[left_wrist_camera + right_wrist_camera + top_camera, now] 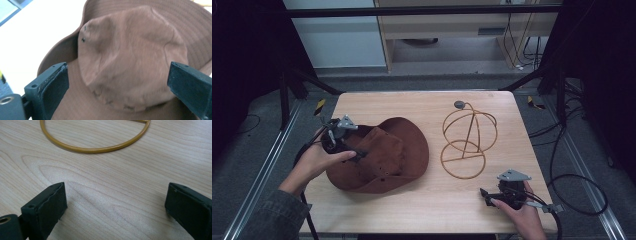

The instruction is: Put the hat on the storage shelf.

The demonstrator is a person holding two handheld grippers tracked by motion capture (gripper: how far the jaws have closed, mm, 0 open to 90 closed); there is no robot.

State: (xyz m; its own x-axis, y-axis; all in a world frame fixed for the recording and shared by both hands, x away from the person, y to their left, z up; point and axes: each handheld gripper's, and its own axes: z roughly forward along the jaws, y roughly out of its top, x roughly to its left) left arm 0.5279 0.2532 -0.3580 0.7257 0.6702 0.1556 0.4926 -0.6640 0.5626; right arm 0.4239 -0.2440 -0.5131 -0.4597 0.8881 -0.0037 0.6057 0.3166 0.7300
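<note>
On the worktop (pixel 412 205) we find the brown hat (pixel 384 155) lying left of the wire stand (pixel 467 142). Our left gripper (pixel 117 82) holds wide jaws over the soft crown, which may collapse when pinched. Our right gripper (pixel 115 205) waits empty, jaws wide.

A soft brown fabric brimmed hat (pixel 384 155) lies crown-up on the left half of the light wooden tabletop (pixel 422 205), its crown (pixel 130 60) dented and creased, with two small eyelets on the side, brim wavy.
</note>
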